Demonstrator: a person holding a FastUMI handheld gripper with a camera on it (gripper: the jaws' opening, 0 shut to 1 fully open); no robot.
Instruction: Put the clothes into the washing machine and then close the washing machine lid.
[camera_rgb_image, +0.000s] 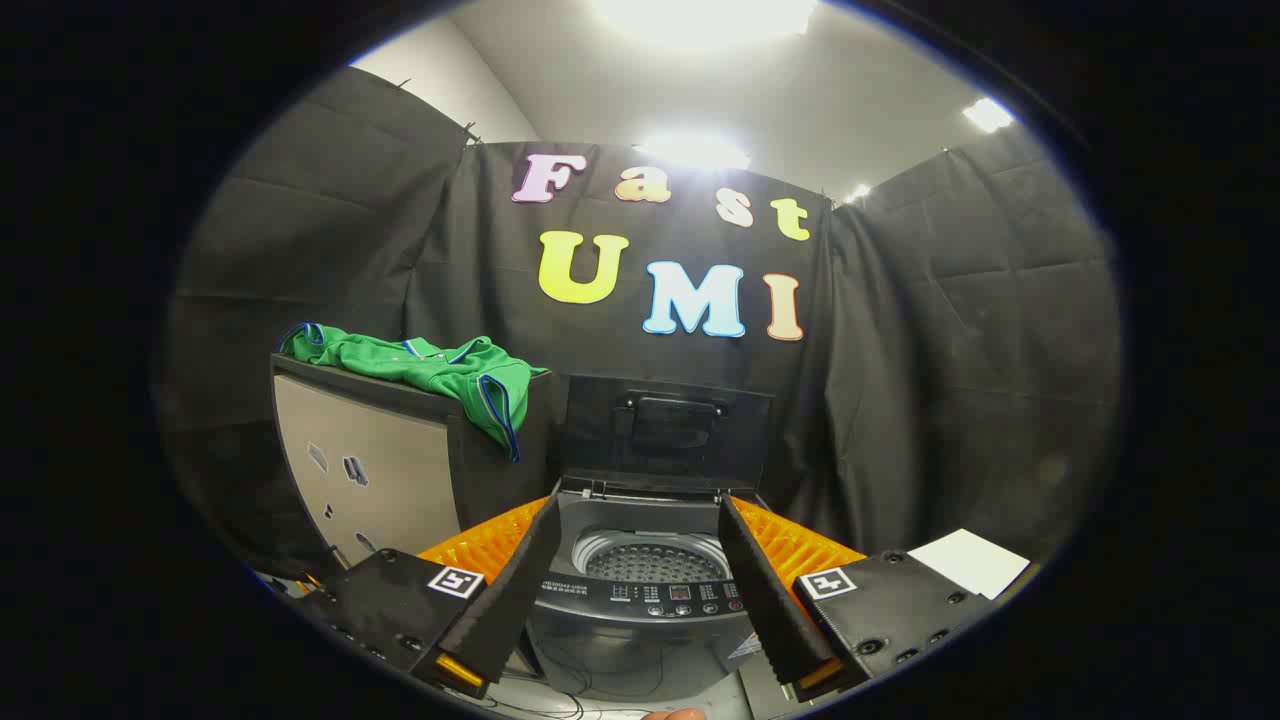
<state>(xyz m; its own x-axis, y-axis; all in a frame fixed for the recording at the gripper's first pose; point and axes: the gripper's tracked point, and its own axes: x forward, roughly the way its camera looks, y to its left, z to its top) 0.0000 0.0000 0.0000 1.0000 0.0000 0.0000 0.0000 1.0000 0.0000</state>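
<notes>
A green garment with blue trim (430, 368) lies draped over the top of a grey cabinet (365, 465), to the left of and above the fingers. A small top-loading washing machine (645, 590) stands just ahead, seen between the fingers. Its dark lid (665, 430) is raised upright at the back, and the perforated drum (650, 560) is bare. My gripper (640, 515) is open, its fingers spread either side of the drum opening with nothing between them.
An orange ribbed surface (790, 540) flanks the machine on both sides. A white sheet (968, 560) lies to the right beyond the right finger. Cables trail on the floor below the machine. Black cloth walls close the booth.
</notes>
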